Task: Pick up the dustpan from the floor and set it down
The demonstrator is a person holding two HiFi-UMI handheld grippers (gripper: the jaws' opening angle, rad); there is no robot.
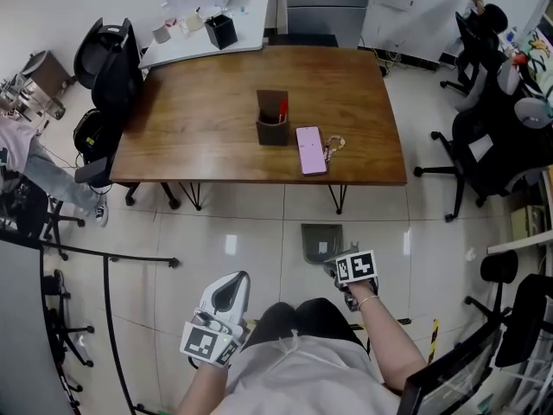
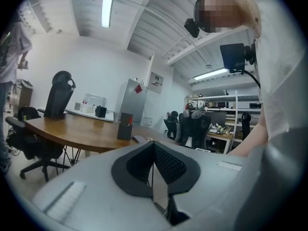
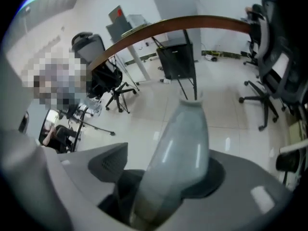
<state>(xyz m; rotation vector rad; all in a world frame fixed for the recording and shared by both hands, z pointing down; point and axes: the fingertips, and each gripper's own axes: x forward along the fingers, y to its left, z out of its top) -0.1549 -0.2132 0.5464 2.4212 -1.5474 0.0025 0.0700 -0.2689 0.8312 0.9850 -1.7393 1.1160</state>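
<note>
In the head view the grey dustpan rests on the tiled floor just in front of the wooden table, its handle running back towards me. My right gripper points steeply down over that handle. In the right gripper view the pale grey handle lies between the jaws, which stand apart with a dark gap beside the left pad; the dark pan is at its far end. My left gripper hangs at my left side, pads pressed together on nothing.
The wooden table carries a brown pen holder and a pink phone. Black office chairs stand at the right and far left. A seated person is at the left edge.
</note>
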